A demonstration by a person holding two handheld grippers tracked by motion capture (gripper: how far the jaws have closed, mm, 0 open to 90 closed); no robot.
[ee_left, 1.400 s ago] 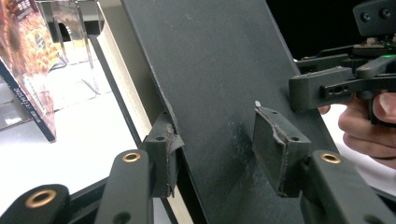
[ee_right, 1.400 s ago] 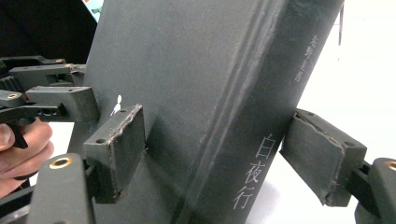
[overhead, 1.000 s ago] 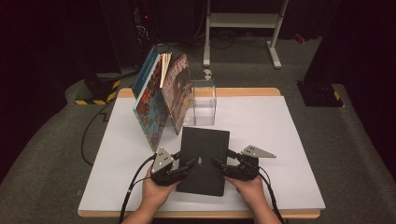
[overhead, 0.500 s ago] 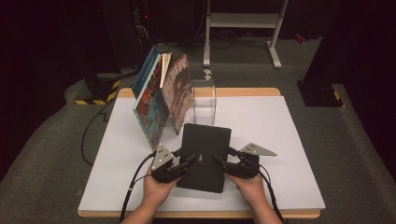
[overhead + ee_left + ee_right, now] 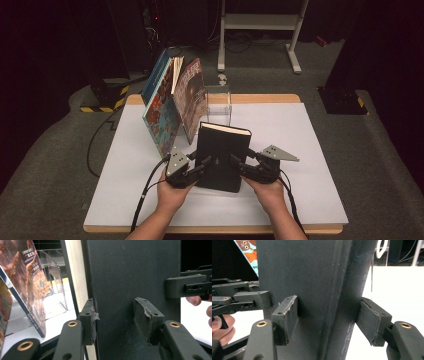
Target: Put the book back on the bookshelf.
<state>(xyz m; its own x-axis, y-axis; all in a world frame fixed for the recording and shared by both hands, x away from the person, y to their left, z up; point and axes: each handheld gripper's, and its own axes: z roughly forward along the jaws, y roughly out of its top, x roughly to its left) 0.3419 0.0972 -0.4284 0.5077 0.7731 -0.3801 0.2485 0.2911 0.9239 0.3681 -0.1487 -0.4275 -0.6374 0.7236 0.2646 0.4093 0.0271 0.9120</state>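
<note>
Raised off the table, black book now stands tilted.

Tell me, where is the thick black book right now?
In the high view, the thick black hardcover book is tilted up at the table's near middle, between the left gripper and right gripper, just in front of the leaning colourful picture books.
</note>
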